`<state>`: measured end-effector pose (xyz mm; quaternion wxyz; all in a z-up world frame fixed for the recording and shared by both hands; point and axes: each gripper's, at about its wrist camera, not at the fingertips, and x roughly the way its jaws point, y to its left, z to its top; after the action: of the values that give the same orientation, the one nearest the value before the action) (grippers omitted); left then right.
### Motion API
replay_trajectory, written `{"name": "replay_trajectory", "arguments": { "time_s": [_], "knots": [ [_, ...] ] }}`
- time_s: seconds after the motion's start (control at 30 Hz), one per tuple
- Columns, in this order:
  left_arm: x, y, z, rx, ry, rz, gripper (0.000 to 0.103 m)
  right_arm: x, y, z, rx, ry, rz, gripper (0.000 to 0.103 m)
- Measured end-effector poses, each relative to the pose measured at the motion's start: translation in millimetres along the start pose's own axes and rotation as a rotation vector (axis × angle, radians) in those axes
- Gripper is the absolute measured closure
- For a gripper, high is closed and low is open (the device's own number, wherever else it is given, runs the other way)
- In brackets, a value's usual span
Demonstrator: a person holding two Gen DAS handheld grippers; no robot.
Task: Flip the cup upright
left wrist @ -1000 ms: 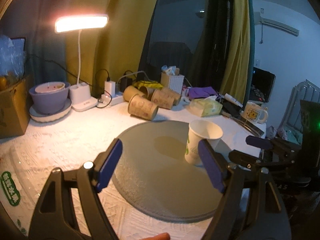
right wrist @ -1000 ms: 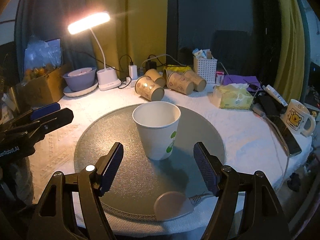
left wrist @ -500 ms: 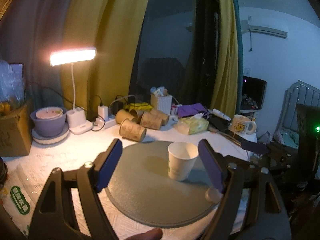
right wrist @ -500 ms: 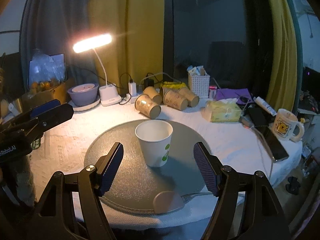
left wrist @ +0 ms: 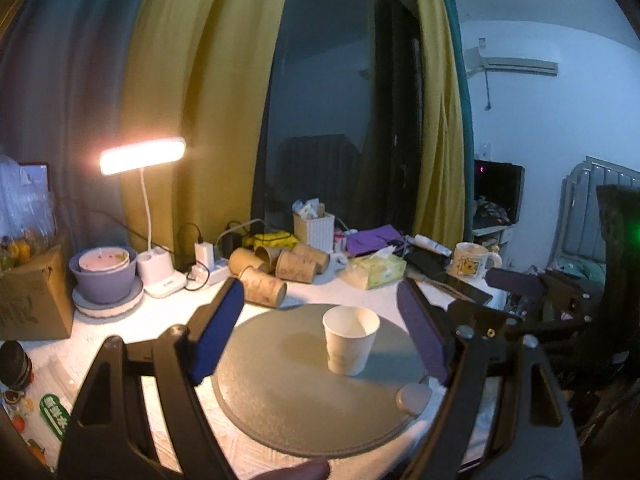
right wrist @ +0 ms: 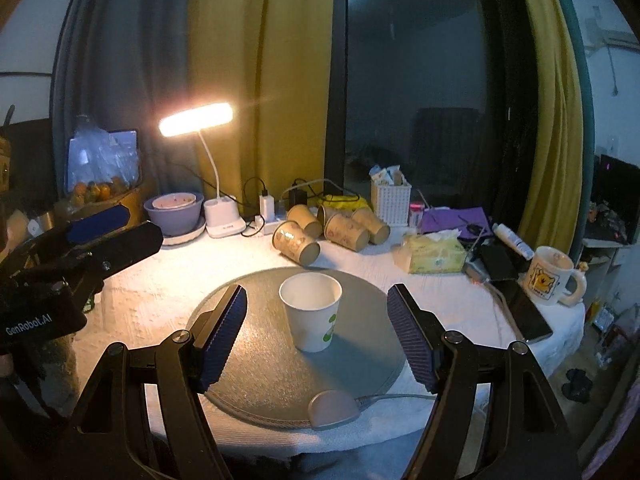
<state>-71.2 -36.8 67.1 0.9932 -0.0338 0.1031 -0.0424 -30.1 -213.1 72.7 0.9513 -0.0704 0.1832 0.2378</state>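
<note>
A white paper cup (left wrist: 351,345) with a green mark stands upright, mouth up, on the round grey mat (left wrist: 280,408). It also shows in the right wrist view (right wrist: 312,311) on the same mat (right wrist: 256,368). My left gripper (left wrist: 320,338) is open and empty, held back from the cup. My right gripper (right wrist: 316,336) is open and empty, also back from the cup. Each gripper shows at the edge of the other's view, the right one (left wrist: 516,284) and the left one (right wrist: 98,220).
Several brown paper cups (right wrist: 296,242) lie on their sides behind the mat. A lit desk lamp (right wrist: 196,120), purple bowl (right wrist: 174,212), tissue pack (right wrist: 434,256), yellow-print mug (right wrist: 550,276), phone (right wrist: 524,312) and white basket (right wrist: 390,200) crowd the table's back and right.
Both grippers have drawn back and up from the cup, which looks smaller and farther away. The cup stays upright on the mat. Both stay open.
</note>
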Motion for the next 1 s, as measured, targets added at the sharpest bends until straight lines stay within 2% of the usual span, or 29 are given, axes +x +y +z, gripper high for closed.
{"name": "replay_trajectory", "arguments": {
  "time_s": [0.53,1.0],
  "knots": [
    [-25,-19,16,0.049,-0.076,-0.024,0.023,-48,7,18,-0.011,-0.089,-0.058,0.027],
    [-21,-18,12,0.030,-0.058,-0.021,0.023,-41,-2,11,0.007,-0.057,-0.066,0.027]
  ]
}}
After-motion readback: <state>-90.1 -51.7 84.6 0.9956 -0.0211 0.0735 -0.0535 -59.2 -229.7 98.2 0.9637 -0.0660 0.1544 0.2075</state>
